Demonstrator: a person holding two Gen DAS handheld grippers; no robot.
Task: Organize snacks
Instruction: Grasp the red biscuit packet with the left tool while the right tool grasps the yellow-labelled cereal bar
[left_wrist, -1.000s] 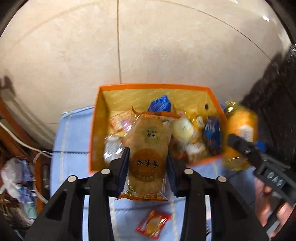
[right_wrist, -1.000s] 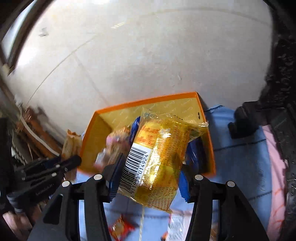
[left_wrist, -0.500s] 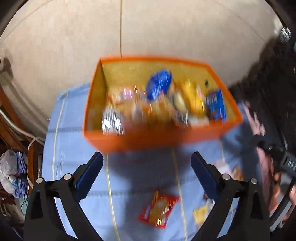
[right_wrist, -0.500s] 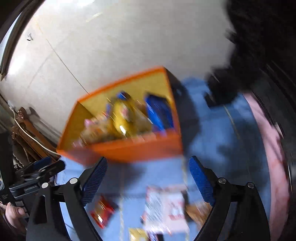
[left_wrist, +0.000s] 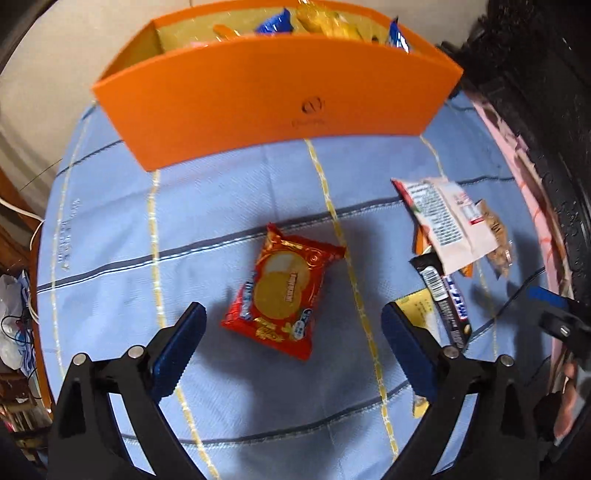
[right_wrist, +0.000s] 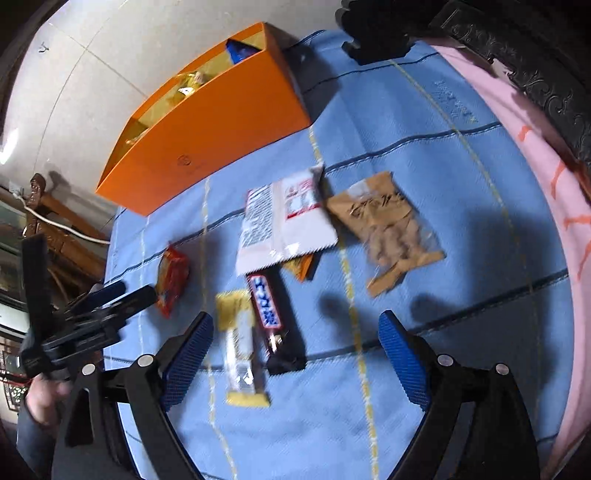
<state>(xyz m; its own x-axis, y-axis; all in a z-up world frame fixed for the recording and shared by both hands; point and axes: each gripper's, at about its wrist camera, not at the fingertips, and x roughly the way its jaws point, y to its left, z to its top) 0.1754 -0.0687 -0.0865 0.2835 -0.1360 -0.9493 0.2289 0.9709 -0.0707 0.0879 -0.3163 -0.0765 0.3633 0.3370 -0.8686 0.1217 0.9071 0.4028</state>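
Two wrist views, both pointed down at a blue cloth (left_wrist: 110, 258) with yellow and dark stripes.

Left to right in the left view: the left gripper (left_wrist: 291, 347) is held just above the cloth with its jaws spread wide, having just been opened, and nothing is clamped between them. A red packet (left_wrist: 284, 291) with a round biscuit printed on it is seen lying flat on the cloth in the gap between the blue pads, touched by neither. Behind it the orange box (left_wrist: 258, 99) is stood on the cloth, with blue and gold wrappers poking over its rim. Off to the right a white packet (left_wrist: 447, 218) is laid over the top end of a dark bar (left_wrist: 447, 302), with a yellow bar (left_wrist: 417, 308) just beside that.

In the right view, the right gripper (right_wrist: 295, 350) is also spread wide, its jaws freshly opened too, with nothing gripped. The yellow bar and the dark bar are framed side by side between its pads, flat on the cloth, a bit blurred. Further right a brown nut bag (right_wrist: 388, 225) is laid near the white packet. A pink cloth (right_wrist: 554, 184) is seen along the right edge.
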